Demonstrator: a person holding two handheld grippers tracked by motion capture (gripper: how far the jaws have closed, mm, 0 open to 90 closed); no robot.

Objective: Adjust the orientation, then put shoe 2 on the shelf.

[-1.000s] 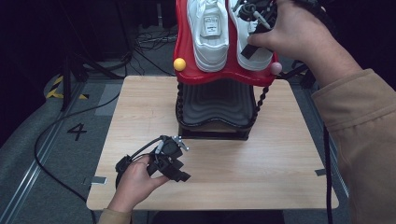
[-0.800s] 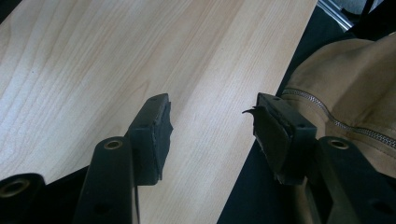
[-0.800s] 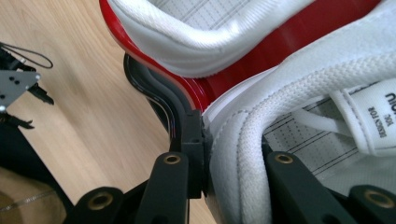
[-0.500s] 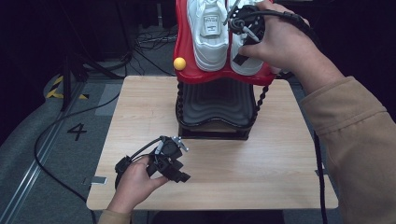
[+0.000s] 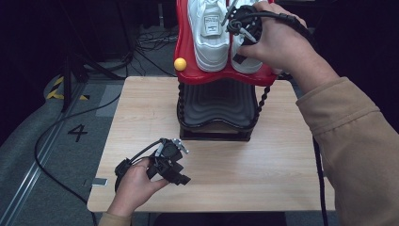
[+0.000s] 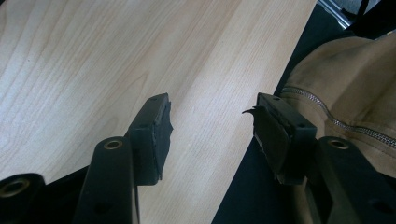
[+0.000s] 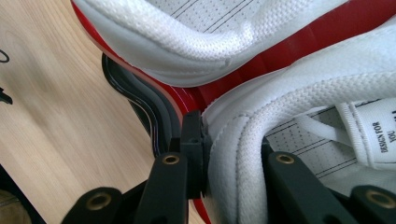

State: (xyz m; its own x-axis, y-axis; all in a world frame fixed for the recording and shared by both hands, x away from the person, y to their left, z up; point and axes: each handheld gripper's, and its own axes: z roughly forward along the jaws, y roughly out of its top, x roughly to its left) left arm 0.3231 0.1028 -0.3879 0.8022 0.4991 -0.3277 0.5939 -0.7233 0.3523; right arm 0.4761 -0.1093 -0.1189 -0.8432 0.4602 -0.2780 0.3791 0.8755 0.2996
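Right gripper (image 7: 224, 154) clamps the white shoe (image 7: 299, 107) — above the wooden table (image 5: 155, 108).

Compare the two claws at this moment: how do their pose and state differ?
The right claw is raised at the red rack, its jaws straddling the padded heel collar of a white shoe; the left claw sits low over the wooden table, jaws apart with nothing between them. Both are black, hand-held and two-jawed.
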